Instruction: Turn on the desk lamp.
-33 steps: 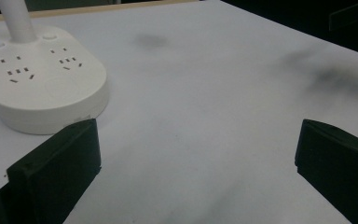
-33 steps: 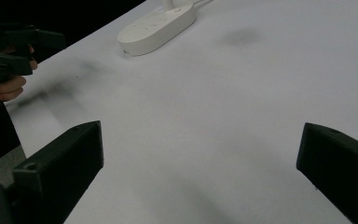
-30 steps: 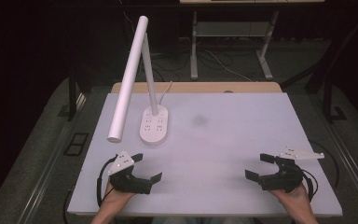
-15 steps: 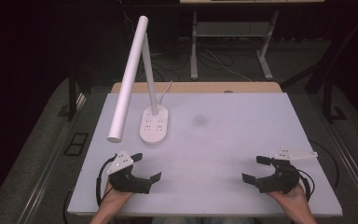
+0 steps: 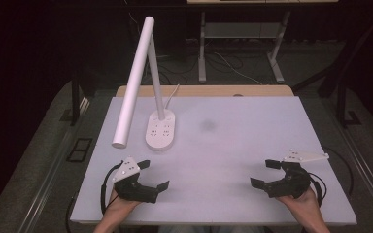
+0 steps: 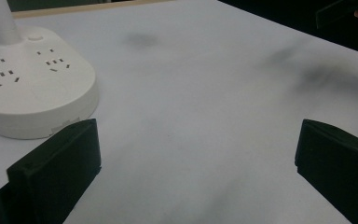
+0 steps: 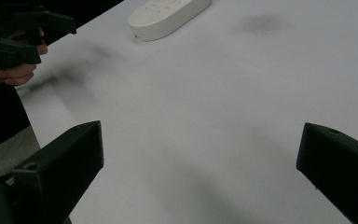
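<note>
A white desk lamp [image 5: 136,77] stands on an oval base with sockets [image 5: 161,130] at the back left of the white table [image 5: 233,141]; the same base [image 6: 32,88] is close ahead on the left in the left gripper view and far off [image 7: 168,16] in the right gripper view. My left gripper [image 5: 154,174] rests near the front left edge, open, nothing between its jaws. My right gripper [image 5: 265,173] sits near the front right edge, open and empty. In the right gripper view the other hand holds its gripper [image 7: 18,32] at the upper left.
A faint dark smudge [image 5: 207,125] marks the table's middle. A wooden desk edge [image 5: 204,91] runs behind the table. Metal table legs [image 5: 202,48] and cables lie on the dark floor beyond. Black cables trail from both grippers off the front edge.
Both grippers have slid slightly toward the front edge of the table. The right one moved a little left. Jaws stay open. The lamp has not moved.
</note>
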